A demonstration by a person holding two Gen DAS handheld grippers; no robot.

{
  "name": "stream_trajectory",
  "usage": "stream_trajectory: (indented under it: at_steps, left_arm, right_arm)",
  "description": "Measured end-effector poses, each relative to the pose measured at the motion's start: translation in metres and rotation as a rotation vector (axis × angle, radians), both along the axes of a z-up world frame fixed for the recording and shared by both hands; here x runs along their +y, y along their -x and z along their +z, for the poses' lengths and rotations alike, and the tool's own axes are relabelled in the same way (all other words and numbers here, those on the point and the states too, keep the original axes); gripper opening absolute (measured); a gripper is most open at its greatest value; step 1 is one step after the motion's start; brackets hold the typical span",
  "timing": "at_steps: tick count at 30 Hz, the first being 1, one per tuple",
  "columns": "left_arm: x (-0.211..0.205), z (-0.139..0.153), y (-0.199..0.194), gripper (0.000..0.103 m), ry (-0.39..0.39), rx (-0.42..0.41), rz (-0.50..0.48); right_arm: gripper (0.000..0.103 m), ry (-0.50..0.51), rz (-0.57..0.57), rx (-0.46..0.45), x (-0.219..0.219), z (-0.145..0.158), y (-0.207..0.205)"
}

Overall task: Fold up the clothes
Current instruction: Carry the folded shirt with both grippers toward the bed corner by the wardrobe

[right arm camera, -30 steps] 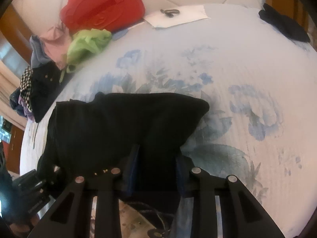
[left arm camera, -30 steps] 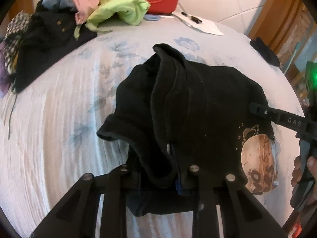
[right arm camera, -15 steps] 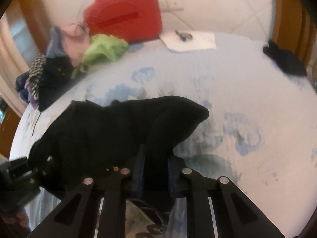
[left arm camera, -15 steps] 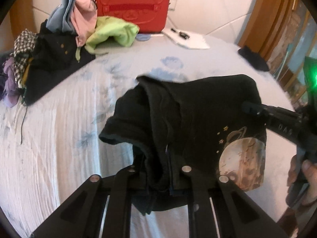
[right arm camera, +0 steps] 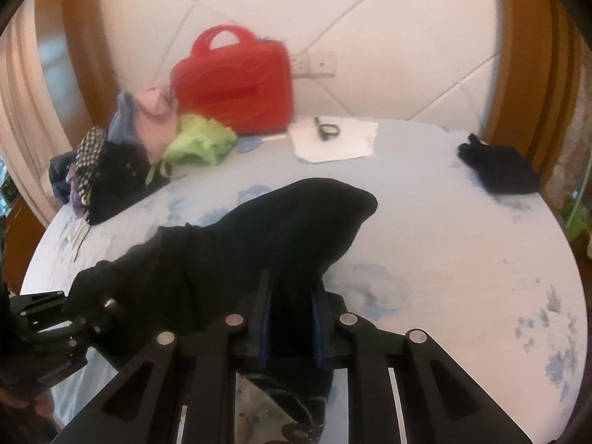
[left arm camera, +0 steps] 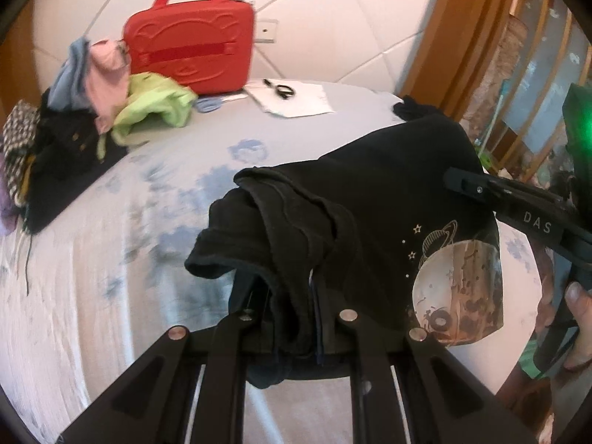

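Observation:
A folded black T-shirt (left arm camera: 370, 214) with a planet print (left arm camera: 458, 288) hangs lifted above the floral bedsheet (left arm camera: 92, 244). My left gripper (left arm camera: 292, 296) is shut on its bunched left edge. My right gripper (right arm camera: 292, 296) is shut on its other edge, with the black cloth (right arm camera: 259, 236) draped over its fingers. In the left wrist view the right gripper (left arm camera: 462, 185) reaches in from the right, gripping the shirt's far corner. In the right wrist view the left gripper (right arm camera: 85, 314) shows at lower left.
A pile of unfolded clothes (left arm camera: 92, 111) lies at the bed's back left, beside a red case (left arm camera: 192, 37). A white paper with a black cable (left arm camera: 292, 100) lies behind. A small black garment (right arm camera: 499, 170) sits at the bed's right edge, near a wooden frame (left arm camera: 444, 37).
Both grippers have lifted the black shirt up off the bed. The views have tilted up, showing more of the headboard wall and the red case.

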State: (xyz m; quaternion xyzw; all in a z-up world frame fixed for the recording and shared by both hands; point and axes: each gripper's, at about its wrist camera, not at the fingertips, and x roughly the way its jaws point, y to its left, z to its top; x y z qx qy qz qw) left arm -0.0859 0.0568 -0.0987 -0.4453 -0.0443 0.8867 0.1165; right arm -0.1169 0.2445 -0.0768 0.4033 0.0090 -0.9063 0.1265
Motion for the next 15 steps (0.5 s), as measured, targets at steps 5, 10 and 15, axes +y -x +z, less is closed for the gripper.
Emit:
stream_trajectory:
  at_steps: [5, 10, 15]
  left_arm:
    - [0.054, 0.001, 0.012, 0.012, 0.027, 0.003, -0.019]
    - [0.119, -0.003, 0.030, 0.012, 0.027, -0.005, 0.016]
    - [0.193, 0.002, 0.055, 0.012, 0.022, -0.012, 0.049]
  right_arm:
    - [0.017, 0.018, -0.013, 0.011, 0.047, 0.007, 0.004]
    - [0.017, 0.040, 0.011, 0.002, 0.110, 0.001, 0.020]
    - [0.017, 0.052, 0.074, -0.011, 0.183, 0.004, 0.049]
